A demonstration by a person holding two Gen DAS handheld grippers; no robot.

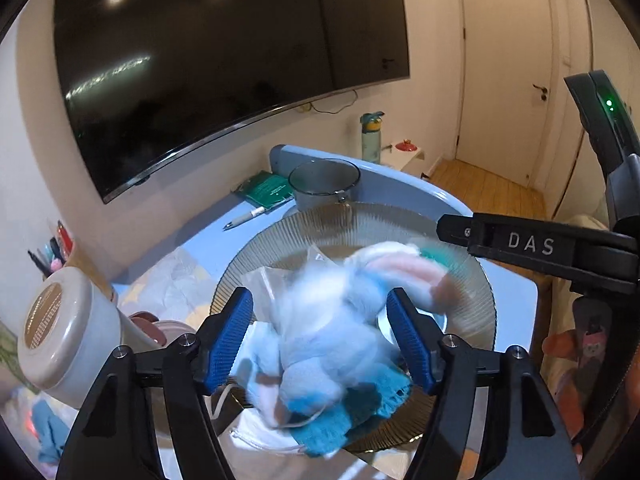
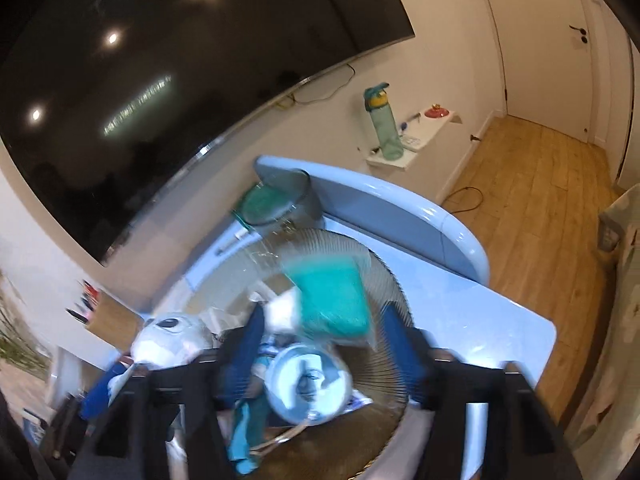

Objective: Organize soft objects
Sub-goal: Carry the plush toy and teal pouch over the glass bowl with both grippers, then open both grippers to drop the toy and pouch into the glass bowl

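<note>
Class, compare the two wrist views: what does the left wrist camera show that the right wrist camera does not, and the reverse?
Only the left wrist view: a beige-lidded jar, a pen, the right gripper, and a blurred plush toy between the left gripper jaws.
Only the right wrist view: a teal pouch and a pale round item.
Both: ribbed glass plate, grey cup, green bottle, dark screen.

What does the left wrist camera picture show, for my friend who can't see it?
A blurry blue-and-white plush bunny sits between the open blue fingers of the left claw, over a ribbed glass plate on a light blue table. A big dark TV hangs behind.
</note>
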